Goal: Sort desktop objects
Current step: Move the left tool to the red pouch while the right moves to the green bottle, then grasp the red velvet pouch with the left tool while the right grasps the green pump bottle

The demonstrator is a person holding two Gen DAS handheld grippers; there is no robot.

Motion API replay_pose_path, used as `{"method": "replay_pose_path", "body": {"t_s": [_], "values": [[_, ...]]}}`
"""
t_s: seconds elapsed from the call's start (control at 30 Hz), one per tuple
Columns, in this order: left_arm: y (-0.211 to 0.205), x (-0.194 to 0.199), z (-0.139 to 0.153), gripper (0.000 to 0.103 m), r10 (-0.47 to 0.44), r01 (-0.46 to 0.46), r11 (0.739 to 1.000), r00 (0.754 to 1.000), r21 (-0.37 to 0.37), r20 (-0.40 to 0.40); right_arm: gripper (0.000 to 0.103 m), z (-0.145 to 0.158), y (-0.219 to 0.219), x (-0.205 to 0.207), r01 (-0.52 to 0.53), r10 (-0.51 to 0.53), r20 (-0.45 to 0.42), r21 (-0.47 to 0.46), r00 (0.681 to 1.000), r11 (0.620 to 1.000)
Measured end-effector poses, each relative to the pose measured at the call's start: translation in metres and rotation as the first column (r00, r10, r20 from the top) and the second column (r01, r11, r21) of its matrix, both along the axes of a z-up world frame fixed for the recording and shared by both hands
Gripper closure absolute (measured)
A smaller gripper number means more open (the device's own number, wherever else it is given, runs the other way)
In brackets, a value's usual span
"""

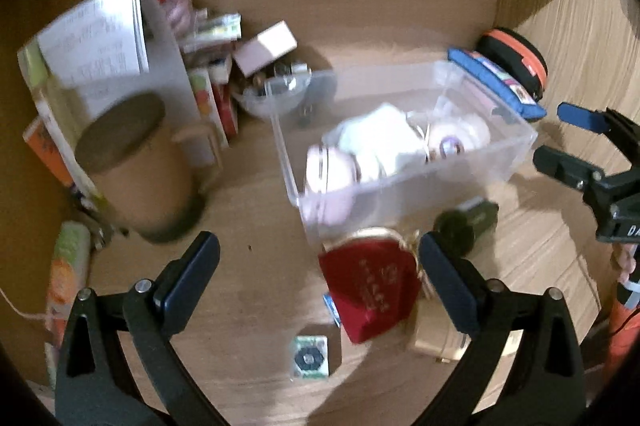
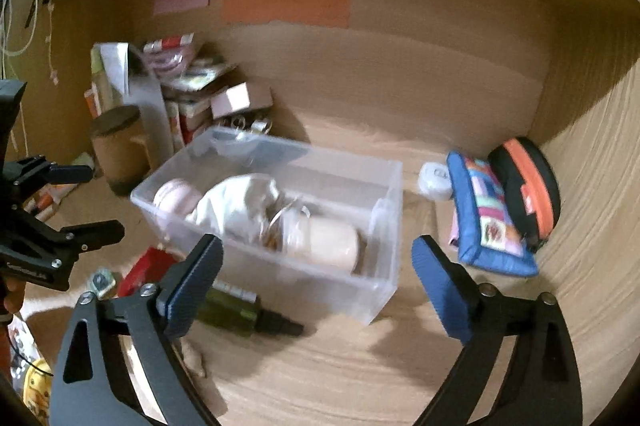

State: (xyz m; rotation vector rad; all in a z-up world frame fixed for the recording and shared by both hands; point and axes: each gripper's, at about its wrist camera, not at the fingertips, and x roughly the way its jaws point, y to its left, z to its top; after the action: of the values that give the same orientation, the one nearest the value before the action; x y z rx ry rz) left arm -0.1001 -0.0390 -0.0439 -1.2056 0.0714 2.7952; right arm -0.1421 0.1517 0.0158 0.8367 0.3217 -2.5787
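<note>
Left gripper (image 1: 318,274) lowest in left wrist view, jaws spread wide, nothing between pads, hovering over wooden desk (image 1: 256,290). Red velvet pouch with gold lettering (image 1: 370,292) just at 3 o'clock of gripper midpoint, touching nothing of the pads. Small green-and-white card with black hexagon (image 1: 309,357) at 6 o'clock of pouch. Dark green bottle with black cap (image 1: 466,224) at 1 o'clock, lying on its side just beside clear plastic storage box (image 1: 516,141). Inside box: white cloth bag (image 1: 380,137), pale pink round jars (image 1: 330,169).
Brown cylindrical cup (image 1: 136,165) at 10 o'clock, leaning stack of books and papers (image 1: 96,37) behind it.
Right gripper (image 2: 316,282), jaws also spread, empty, pointing at box front wall. Blue patchwork pouch (image 2: 486,214) and black-and-orange zip case (image 2: 526,185) at 2 o'clock, touching each other.
</note>
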Motion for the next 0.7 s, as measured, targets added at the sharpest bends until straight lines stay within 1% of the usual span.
{"method": "replay_pose_path", "body": {"t_s": [0.1, 0.27, 0.37, 0.53, 0.63, 0.67, 0.7], "values": [[0.0, 0.0, -0.014, 0.002, -0.002, 0.001, 1.0, 0.999, 0.017, 0.034, 0.007, -0.018, -0.007, 0.0, -0.025, 0.024, 0.046, 0.016, 0.999, 1.0], [0.004, -0.001, -0.035, 0.002, -0.015, 0.014, 1.0, 0.996, 0.013, 0.083, 0.007, -0.051, -0.024, -0.006, -0.072, 0.064, 0.128, 0.064, 0.99, 0.995], [0.006, -0.002, -0.044, 0.002, -0.025, 0.023, 1.0, 0.994, 0.017, 0.106, 0.007, -0.066, -0.036, -0.009, -0.098, 0.08, 0.154, 0.11, 0.985, 0.989], [0.012, -0.007, -0.051, 0.002, -0.039, 0.037, 0.999, 0.991, 0.016, 0.128, 0.007, -0.08, -0.048, -0.013, -0.13, 0.103, 0.18, 0.148, 0.978, 0.98], [0.014, -0.012, -0.053, 0.002, -0.053, 0.05, 0.998, 0.989, 0.024, 0.138, 0.01, -0.084, -0.052, -0.017, -0.146, 0.118, 0.194, 0.139, 0.974, 0.979], [0.015, -0.013, -0.053, 0.002, -0.057, 0.055, 0.998, 0.988, 0.024, 0.141, 0.017, -0.085, -0.052, -0.016, -0.15, 0.122, 0.196, 0.134, 0.973, 0.98], [0.017, -0.014, -0.054, 0.002, -0.06, 0.057, 0.998, 0.988, 0.021, 0.143, 0.021, -0.087, -0.053, -0.016, -0.162, 0.134, 0.204, 0.131, 0.97, 0.978]]}}
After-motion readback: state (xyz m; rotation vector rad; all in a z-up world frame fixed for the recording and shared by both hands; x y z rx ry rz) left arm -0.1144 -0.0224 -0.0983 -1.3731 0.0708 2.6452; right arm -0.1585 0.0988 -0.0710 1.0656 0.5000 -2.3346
